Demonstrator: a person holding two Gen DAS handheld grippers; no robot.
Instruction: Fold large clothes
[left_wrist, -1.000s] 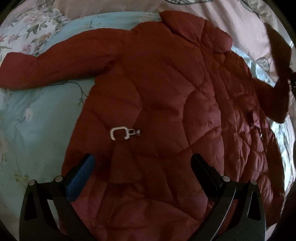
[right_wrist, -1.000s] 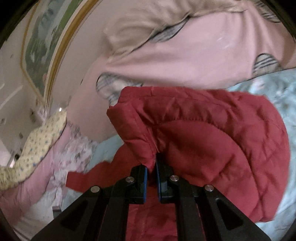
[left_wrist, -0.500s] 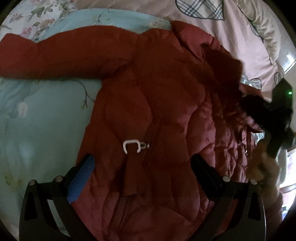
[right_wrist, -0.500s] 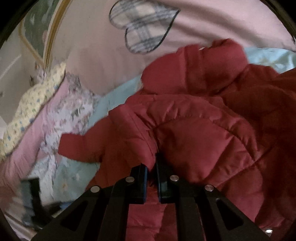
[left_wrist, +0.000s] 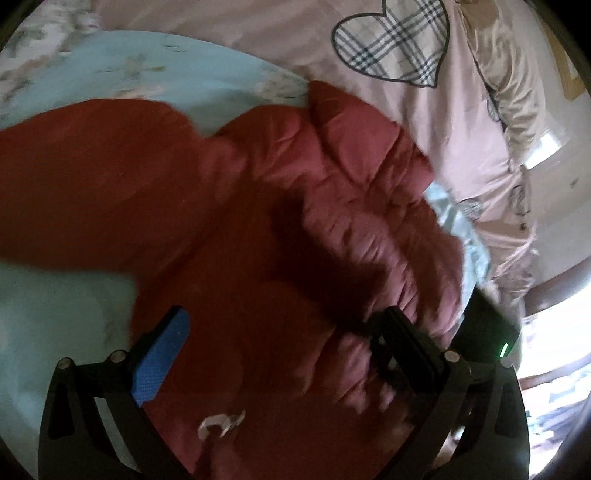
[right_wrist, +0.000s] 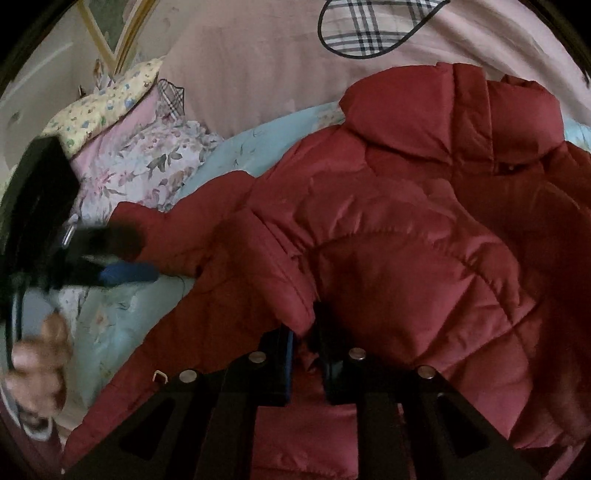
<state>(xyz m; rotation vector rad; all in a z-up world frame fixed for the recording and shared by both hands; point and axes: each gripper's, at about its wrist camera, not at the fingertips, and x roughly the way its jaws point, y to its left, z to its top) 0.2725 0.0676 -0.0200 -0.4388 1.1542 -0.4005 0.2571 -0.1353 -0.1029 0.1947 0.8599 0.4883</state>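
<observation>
From my left wrist camera I see the dark red quilted puffer jacket (left_wrist: 280, 229) spread over the light blue floral bedsheet (left_wrist: 55, 314), with a pink quilt with plaid heart patches (left_wrist: 391, 40) bunched along its far side and blocking that edge. My left hand-held gripper (left_wrist: 273, 350) hangs above the jacket body with its fingers spread wide, nothing between them; a small white plastic buckle (left_wrist: 219, 430) lies on the fabric just below the gap. A folded-over sleeve section sits heaped on the jacket's right half, right beside my right-hand finger. In the right wrist view, my right hand-held gripper (right_wrist: 304, 354) has its fingers pressed together on a fold of the red jacket (right_wrist: 388, 258), the cuff end of the doubled sleeve, which drapes back over the jacket's chest. The collar (right_wrist: 454, 110) lies against the pink quilt (right_wrist: 258, 74). To the left, a floral pillow (right_wrist: 147, 166) and a yellow flowered cushion (right_wrist: 107, 99) crowd the bed's head end. The left-hand tool shows there as a dark blur near the other sleeve. Bare sheet lies open between that sleeve and the jacket's hem.
</observation>
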